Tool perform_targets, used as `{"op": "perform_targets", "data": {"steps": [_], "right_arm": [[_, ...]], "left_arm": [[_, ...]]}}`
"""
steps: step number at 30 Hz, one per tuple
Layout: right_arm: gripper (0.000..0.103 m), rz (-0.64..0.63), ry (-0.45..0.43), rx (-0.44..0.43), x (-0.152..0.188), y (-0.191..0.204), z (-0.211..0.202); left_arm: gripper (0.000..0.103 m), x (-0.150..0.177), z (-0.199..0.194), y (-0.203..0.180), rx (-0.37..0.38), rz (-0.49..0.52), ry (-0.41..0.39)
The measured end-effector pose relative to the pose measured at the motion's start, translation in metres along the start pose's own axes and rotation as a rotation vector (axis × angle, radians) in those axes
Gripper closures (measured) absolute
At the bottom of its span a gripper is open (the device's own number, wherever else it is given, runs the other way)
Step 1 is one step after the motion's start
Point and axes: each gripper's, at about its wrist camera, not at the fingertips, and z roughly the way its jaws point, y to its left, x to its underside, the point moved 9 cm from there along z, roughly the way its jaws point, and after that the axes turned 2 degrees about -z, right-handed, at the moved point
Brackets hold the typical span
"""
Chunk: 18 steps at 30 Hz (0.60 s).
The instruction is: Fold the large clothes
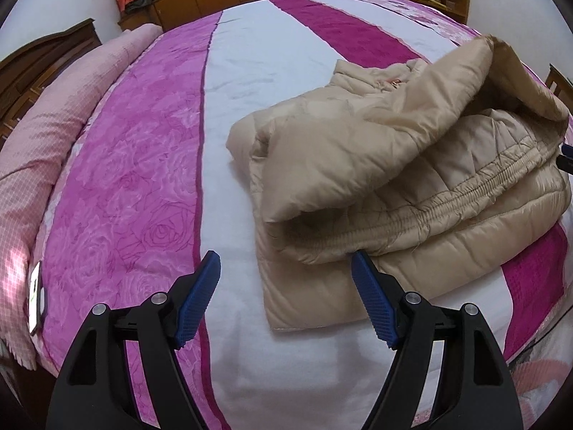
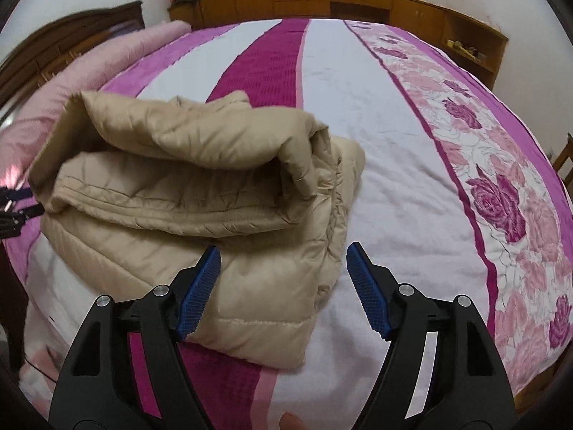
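Beige padded jacket (image 1: 412, 179) folded in puffy layers on striped bedspread (image 1: 250, 82), left claw (image 1: 286, 276) spread, right claw (image 2: 283, 268) spread

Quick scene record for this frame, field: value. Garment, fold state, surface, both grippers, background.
garment: beige quilted jacket, padded, with an elastic gathered band
fold state: partly folded; top layer doubled over and puffed up, not flat
surface: bed with a bedspread in pink, magenta and white stripes, rose print
left gripper: open, empty, at the jacket's near left corner
right gripper: open, empty, over the jacket's near right edge
background: wooden cabinets beyond the bed; pink bolster along the left side
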Motion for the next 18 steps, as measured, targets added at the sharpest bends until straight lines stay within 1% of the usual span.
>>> {"op": "perform_targets", "data": {"steps": [4, 7, 8, 9, 11, 15, 16, 18], "right_arm": [[0.031, -0.023, 0.006, 0.013, -0.002, -0.003, 0.009], [0.031, -0.021, -0.001, 0.009, -0.008, -0.007, 0.014], [0.031, -0.021, -0.005, 0.011, -0.01, -0.008, 0.015], [0.031, -0.021, -0.008, 0.014, -0.013, -0.009, 0.017], [0.031, -0.007, -0.013, 0.029, -0.016, -0.014, 0.021], [0.031, 0.018, -0.027, 0.024, -0.021, -0.021, 0.025], [0.031, 0.02, -0.031, 0.026, -0.023, -0.022, 0.026], [0.031, 0.037, -0.037, 0.034, -0.027, -0.026, 0.028]], "left_arm": [[0.029, 0.0, -0.006, -0.001, 0.001, 0.022, -0.018], [0.029, 0.004, -0.009, 0.001, 0.008, 0.022, -0.014], [0.027, 0.007, -0.011, 0.0, 0.023, 0.03, -0.011], [0.021, 0.009, -0.01, -0.001, 0.026, 0.039, -0.008], [0.02, 0.016, -0.009, -0.003, 0.016, 0.077, -0.001], [0.02, 0.017, 0.006, -0.004, -0.015, 0.122, 0.021], [0.02, 0.013, 0.011, -0.005, -0.008, 0.122, 0.014], [0.02, -0.001, 0.015, -0.005, 0.022, 0.111, -0.033]]}}
